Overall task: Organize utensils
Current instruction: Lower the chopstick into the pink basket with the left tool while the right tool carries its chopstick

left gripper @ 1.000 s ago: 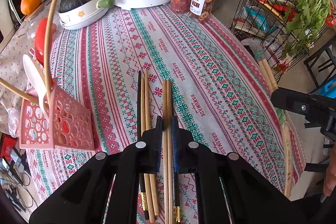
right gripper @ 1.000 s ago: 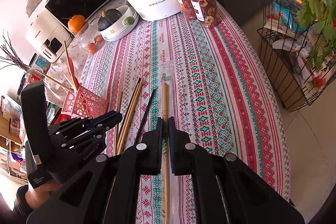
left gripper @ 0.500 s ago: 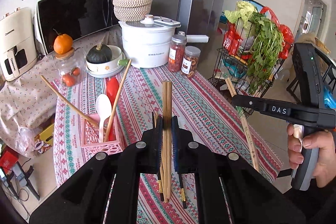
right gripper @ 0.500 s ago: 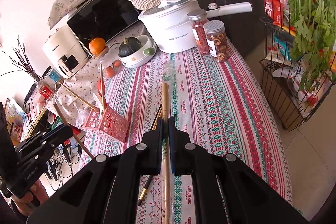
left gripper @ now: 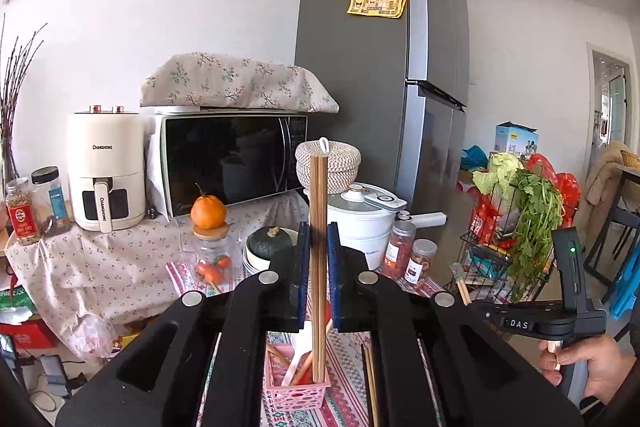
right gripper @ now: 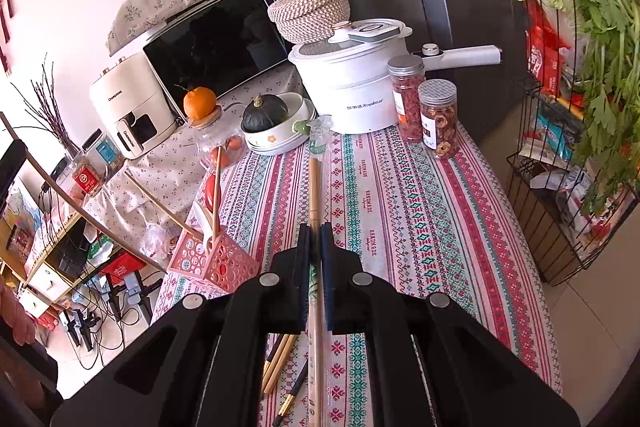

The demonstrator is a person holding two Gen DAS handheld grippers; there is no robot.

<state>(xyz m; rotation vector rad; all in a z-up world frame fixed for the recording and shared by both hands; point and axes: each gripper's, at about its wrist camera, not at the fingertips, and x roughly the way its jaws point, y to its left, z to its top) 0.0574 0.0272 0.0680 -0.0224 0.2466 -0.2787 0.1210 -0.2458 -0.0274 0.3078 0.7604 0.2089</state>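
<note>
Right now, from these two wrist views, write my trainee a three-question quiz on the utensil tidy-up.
1. True or false: the left gripper is shut on a pair of brown chopsticks.
2. What colour is the utensil basket? A green, B pink, C white.
3. Fill in: the right gripper holds chopsticks in a clear plastic ____.

Key: 1 true. 2 B. 3 wrapper.

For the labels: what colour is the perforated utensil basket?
Pink; the utensil basket shows best in the right wrist view.
</note>
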